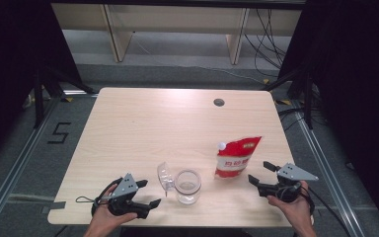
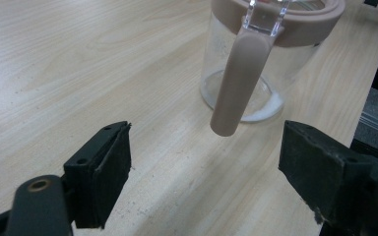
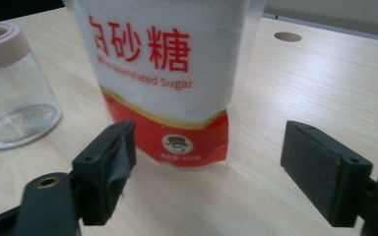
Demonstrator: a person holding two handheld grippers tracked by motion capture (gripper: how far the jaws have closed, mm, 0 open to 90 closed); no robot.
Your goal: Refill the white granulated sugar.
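Near front edge, jar [image 1: 187, 186], pouch [image 1: 236, 157] (apart)

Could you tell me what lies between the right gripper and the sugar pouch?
Nothing: in the right gripper view, bare table separates the open right gripper from the sugar pouch.
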